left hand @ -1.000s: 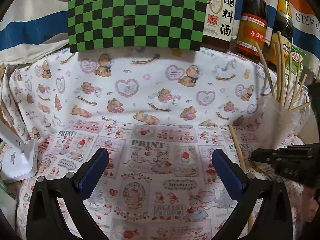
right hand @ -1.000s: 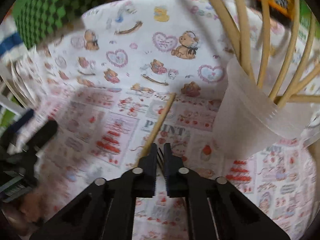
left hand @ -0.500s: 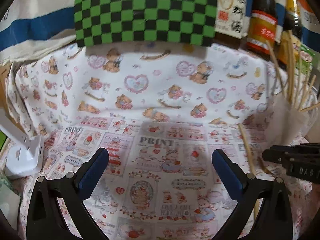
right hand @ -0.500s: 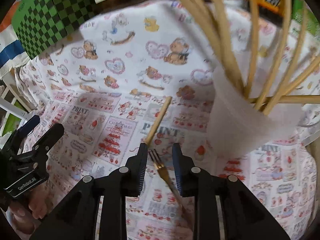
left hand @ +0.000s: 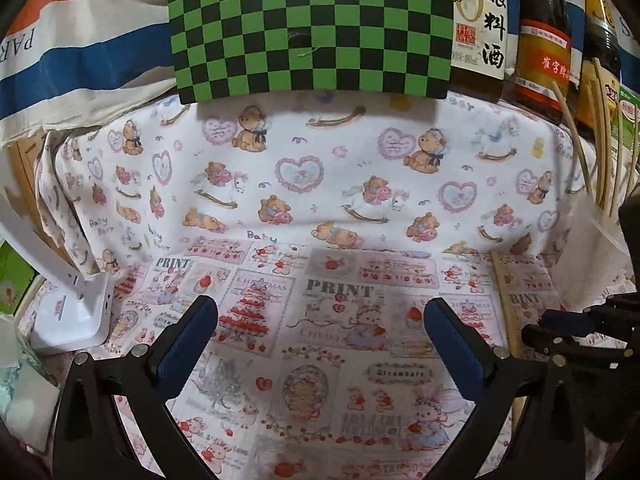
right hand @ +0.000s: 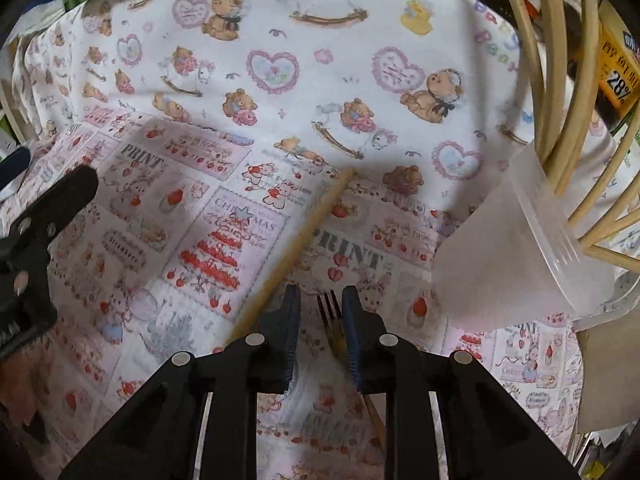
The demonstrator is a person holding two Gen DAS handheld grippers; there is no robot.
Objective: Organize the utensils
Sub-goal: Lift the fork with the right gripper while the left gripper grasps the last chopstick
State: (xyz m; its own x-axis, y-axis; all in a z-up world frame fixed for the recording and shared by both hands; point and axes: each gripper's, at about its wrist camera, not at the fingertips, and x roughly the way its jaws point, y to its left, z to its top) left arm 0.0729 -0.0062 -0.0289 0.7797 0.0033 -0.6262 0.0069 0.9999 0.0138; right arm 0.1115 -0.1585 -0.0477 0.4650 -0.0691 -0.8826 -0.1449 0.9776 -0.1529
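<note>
the fork point(right hand: 334, 322) lies on the worktop point(right hand: 280, 128) between the right gripper point(right hand: 320, 312) pads, which have just been closing without yet pinching it. center on the neck, clamp firmly, then lift toward the cup point(right hand: 516, 248). left gripper point(left hand: 320, 328) stands wide apart, empty.

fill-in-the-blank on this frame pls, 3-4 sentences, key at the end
1. Between the jaws of the right gripper lies a small gold ____.
2. The loose chopstick lies on the patterned ____.
3. The other chopsticks stand in a translucent plastic ____.
4. The left gripper is open and holds ____.

Missing words: fork; cloth; cup; nothing
</note>
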